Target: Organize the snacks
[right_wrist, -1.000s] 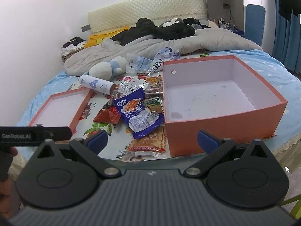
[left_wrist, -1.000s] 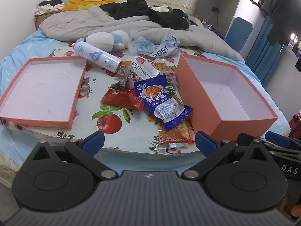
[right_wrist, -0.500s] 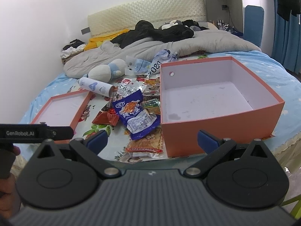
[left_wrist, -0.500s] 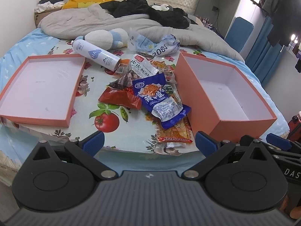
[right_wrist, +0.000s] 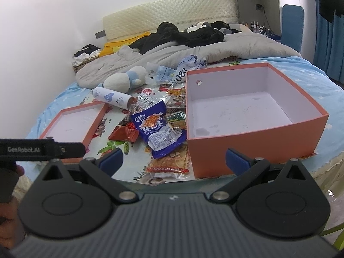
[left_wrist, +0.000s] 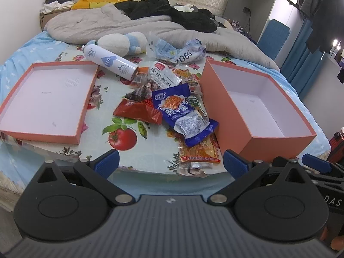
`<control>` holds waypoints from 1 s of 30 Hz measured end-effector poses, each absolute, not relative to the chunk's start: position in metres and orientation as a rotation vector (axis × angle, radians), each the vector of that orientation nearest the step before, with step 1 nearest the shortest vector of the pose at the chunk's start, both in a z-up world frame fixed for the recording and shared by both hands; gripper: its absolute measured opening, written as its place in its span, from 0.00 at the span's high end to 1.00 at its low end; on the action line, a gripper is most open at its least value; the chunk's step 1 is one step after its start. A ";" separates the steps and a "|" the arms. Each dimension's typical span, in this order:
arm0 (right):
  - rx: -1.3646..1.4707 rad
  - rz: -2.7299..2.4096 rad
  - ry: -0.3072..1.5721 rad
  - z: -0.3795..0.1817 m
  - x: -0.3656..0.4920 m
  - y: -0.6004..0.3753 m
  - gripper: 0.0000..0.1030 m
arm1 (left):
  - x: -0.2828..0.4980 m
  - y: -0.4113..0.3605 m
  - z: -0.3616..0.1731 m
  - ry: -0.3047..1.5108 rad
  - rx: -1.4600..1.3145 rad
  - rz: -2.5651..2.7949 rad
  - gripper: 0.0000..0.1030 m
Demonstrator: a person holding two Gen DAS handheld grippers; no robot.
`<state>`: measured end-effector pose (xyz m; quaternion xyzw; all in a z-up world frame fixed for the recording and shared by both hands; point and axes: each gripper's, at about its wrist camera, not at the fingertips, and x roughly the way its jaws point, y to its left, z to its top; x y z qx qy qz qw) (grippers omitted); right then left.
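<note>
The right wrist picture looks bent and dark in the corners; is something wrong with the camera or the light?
Right wrist view: the deep box has bowed edges and the corners darken, which is fisheye distortion and vignetting. Left wrist view: same curving on the shallow lid, small bright lamp glare at the far right, and soft, even room light with faint shadows.

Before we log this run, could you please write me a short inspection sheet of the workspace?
Surface: bed with fruit-print cloth.
Job's things: snack packets piled between the empty deep box and the shallow lid; none boxed yet.
Clutter: white spray can lying down, plush toy, crumpled wrappers, grey duvet, dark clothes.
Grippers: left gripper and right gripper both open, empty, short of the pile.
Cables: one at the far wall socket.
Surroundings: headboard, blue curtains.
</note>
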<state>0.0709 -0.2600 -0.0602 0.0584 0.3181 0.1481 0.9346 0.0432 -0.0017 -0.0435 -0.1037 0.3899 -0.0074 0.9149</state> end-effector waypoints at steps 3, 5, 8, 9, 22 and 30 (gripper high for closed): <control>0.123 0.301 0.661 -0.063 0.071 -0.260 0.00 | 0.042 -0.003 -0.045 0.809 -0.216 -0.027 0.00; 0.126 0.295 0.669 -0.064 0.073 -0.260 0.00 | 0.042 -0.004 -0.046 0.809 -0.212 -0.021 0.00; 0.123 0.284 0.671 -0.066 0.074 -0.260 0.00 | 0.044 -0.003 -0.049 0.808 -0.215 -0.016 0.00; 0.120 0.280 0.671 -0.067 0.074 -0.261 0.00 | 0.044 -0.003 -0.050 0.809 -0.213 -0.014 0.00; 0.171 0.239 0.675 -0.075 0.079 -0.268 0.00 | 0.060 -0.008 -0.059 0.832 -0.192 -0.036 0.00; 0.196 0.258 0.662 -0.085 0.083 -0.266 0.11 | 0.071 0.002 -0.078 0.868 -0.214 0.005 0.01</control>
